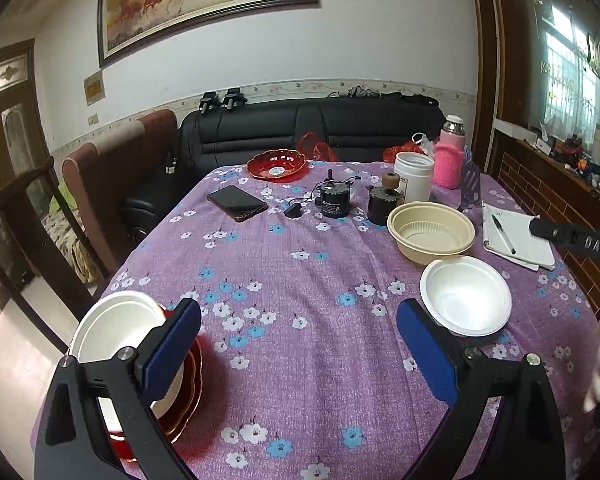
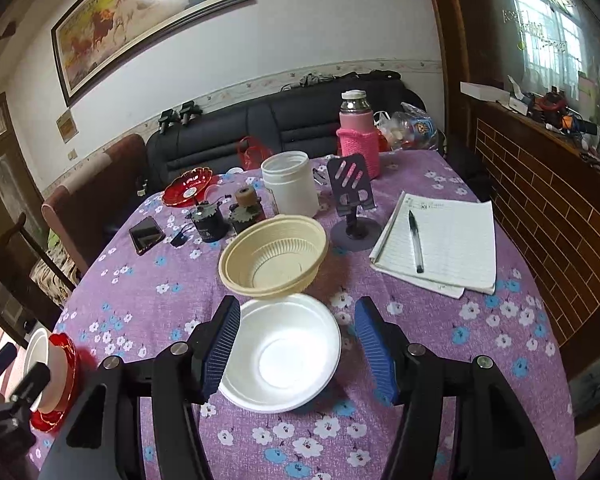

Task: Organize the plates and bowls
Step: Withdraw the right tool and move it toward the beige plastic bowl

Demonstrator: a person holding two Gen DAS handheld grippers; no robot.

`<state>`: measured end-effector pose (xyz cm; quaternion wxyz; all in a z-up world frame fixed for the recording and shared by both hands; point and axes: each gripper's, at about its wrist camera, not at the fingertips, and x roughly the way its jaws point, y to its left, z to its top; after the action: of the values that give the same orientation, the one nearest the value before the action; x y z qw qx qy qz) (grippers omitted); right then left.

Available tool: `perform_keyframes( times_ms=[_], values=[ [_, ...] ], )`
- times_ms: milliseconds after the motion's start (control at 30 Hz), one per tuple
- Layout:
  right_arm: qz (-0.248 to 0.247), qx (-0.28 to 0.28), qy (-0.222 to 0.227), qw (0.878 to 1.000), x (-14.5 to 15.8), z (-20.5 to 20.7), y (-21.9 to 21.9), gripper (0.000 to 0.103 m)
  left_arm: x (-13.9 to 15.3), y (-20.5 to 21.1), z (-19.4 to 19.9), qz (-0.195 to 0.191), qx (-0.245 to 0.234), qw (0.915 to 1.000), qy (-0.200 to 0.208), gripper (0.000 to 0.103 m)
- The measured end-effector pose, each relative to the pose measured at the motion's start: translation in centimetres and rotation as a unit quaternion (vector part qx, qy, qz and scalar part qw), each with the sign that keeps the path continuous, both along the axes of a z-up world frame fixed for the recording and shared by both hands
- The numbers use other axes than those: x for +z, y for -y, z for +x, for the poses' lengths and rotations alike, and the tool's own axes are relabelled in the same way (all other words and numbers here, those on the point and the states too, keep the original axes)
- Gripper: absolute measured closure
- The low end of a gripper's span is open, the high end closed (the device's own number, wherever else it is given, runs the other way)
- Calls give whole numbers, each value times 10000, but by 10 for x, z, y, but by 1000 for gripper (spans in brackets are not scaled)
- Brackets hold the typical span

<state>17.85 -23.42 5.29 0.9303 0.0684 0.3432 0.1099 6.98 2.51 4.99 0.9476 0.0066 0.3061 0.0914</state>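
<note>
White bowl (image 2: pixel 280 354) lies between the open right gripper (image 2: pixel 296 350) fingers — untouched.

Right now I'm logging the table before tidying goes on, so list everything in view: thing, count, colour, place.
Foam bowl: one, white, near edge, below the right claw.
Ribbed plastic bowl: one, beige, just behind it.
Scalloped dishes: a stack, red, near left corner, a white bowl on top.
Scalloped dish: one, red, far side.
Phone: one, black, left of centre.
Small motors: two, black, centre.
Plastic jar: one, white, far side.
Flask: one, pink, far side.
Phone stand: one, purple, beside the jar.
Notepad with pen: one, white, right.
Tablecloth: purple, floral.
Left claw: open.
Right claw: open.
</note>
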Motion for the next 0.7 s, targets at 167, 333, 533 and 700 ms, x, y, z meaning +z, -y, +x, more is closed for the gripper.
perform_keyframes(
  times_ms=[167, 333, 533, 700],
  values=[
    [-12, -72, -16, 10000, 4, 16, 7, 36, -1, 7, 17, 137, -45, 9999, -74, 5],
    [-116, -90, -95, 9998, -1, 37, 9, 36, -5, 15, 33, 266, -148, 9994, -159, 5],
    [19, -122, -268, 9996, -13, 60, 13, 36, -9, 21, 50, 323, -196, 9989, -267, 5],
    [37, -104, -411, 9991, -25, 73, 13, 36, -14, 24, 65, 374, -222, 9985, -343, 5]
  ],
)
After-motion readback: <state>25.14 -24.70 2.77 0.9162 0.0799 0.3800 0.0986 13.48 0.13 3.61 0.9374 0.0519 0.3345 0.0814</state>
